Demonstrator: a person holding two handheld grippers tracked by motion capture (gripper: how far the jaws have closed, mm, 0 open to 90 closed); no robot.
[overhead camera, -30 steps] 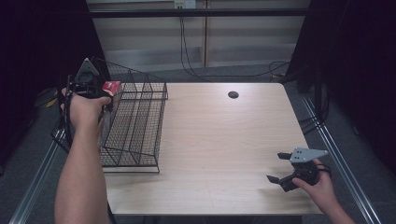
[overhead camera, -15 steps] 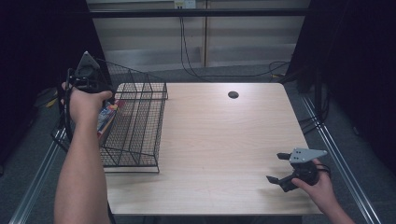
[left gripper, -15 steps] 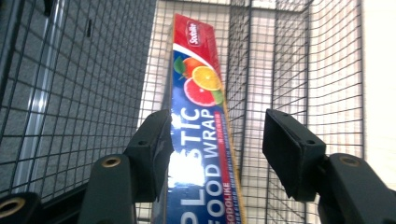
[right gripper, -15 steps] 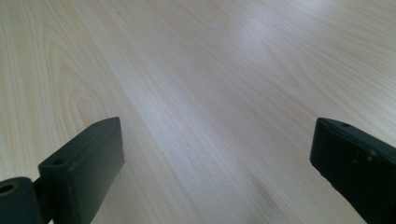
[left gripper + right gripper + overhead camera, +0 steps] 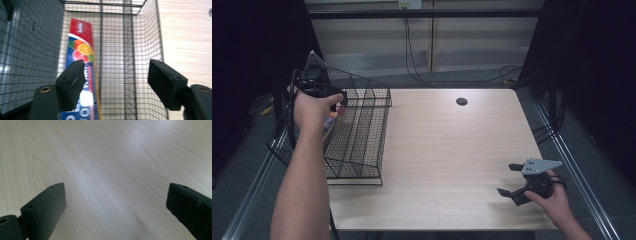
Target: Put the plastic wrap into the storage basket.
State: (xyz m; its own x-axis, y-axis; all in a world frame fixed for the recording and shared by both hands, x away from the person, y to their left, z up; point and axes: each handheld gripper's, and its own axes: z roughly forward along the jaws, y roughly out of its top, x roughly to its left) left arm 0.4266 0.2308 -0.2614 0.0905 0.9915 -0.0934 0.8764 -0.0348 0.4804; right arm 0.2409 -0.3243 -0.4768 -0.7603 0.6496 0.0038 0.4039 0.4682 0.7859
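The long red box [image 5: 81,72] of wrap, printed with fruit, lies flat in the leftmost compartment of the wire basket [image 5: 362,135] at the table's [image 5: 452,150] far left. The left gripper [image 5: 113,82] hangs above it — its jaws have just been opening and now stand apart with nothing pressed between them, the box lying below the left one. Near the right corner the right gripper [image 5: 516,182] sits low over bare wood — jaws wide, gripping nothing.

Pale wooden table [image 5: 452,150] bearing wire basket [image 5: 362,145].
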